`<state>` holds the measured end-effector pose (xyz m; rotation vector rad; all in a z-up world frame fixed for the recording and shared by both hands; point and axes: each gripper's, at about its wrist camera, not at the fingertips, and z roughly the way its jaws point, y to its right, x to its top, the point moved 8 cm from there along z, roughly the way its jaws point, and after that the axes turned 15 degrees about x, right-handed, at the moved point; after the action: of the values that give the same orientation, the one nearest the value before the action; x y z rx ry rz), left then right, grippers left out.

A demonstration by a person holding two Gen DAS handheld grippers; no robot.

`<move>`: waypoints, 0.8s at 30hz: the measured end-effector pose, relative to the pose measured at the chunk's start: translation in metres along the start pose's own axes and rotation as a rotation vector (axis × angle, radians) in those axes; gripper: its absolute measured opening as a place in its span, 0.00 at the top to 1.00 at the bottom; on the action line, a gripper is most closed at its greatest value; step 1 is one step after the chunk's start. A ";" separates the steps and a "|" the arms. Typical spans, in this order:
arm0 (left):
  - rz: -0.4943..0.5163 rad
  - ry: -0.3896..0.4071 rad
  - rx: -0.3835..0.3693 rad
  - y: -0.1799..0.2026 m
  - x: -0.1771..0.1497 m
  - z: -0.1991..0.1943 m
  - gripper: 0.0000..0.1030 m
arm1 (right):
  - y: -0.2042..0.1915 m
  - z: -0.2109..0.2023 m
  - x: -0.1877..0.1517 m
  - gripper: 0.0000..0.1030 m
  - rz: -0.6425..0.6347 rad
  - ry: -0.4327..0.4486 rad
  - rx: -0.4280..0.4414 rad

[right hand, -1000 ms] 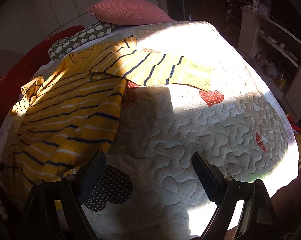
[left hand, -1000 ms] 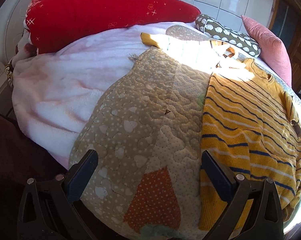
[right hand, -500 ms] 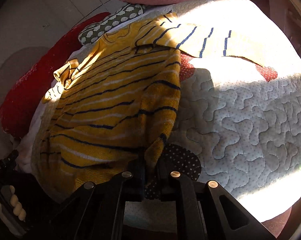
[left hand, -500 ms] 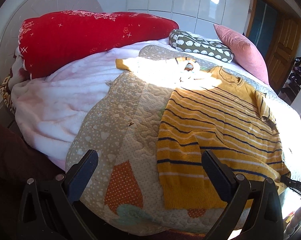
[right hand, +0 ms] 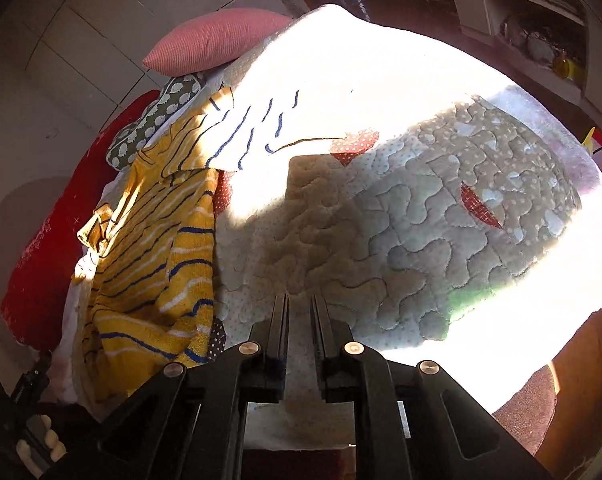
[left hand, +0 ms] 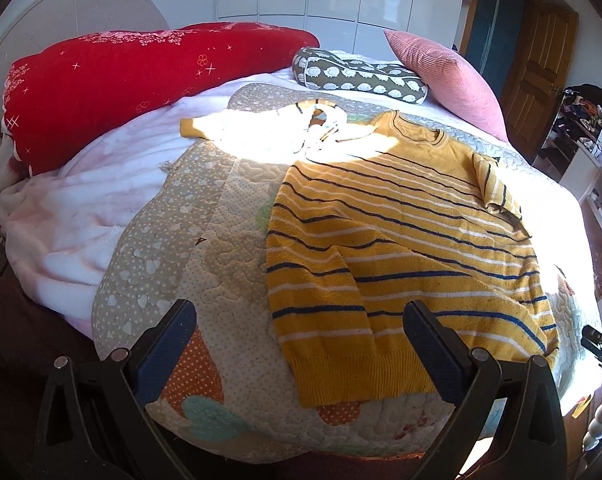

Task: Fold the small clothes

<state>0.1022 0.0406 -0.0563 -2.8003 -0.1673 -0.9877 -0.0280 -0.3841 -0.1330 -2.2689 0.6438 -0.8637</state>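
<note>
My left tongs (left hand: 301, 344) gape wide, empty, over the yellow striped sweater (left hand: 401, 248) on the quilt (left hand: 205, 240). My right tongs (right hand: 301, 312), just reopened narrowly, hold nothing; the sweater lies at nine o'clock. The folded edge may slump open.

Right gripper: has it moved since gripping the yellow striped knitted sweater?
Yes: right gripper slid rightward off the yellow striped sweater, over the patterned quilt; its jaws have just been opening, empty.

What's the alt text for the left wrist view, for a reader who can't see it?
A yellow striped sweater lies flat on a quilted bedspread, one sleeve folded across its front. The left tongs hang open above its hem, gripping nothing. Behind are a red duvet and a pink pillow.
</note>
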 end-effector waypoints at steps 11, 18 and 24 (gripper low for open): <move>0.055 0.019 -0.006 0.021 -0.002 -0.003 0.00 | 0.039 0.097 0.131 0.54 0.175 0.084 0.042; 0.020 0.010 0.014 0.006 0.009 0.015 0.00 | 0.055 0.027 0.194 0.92 0.024 0.247 -0.248; -0.040 -0.019 0.022 -0.012 0.010 0.033 0.00 | 0.102 -0.038 0.222 0.78 0.048 0.304 -0.541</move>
<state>0.1287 0.0593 -0.0738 -2.7975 -0.2367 -0.9620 0.0712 -0.6063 -0.0901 -2.5942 1.1832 -1.1275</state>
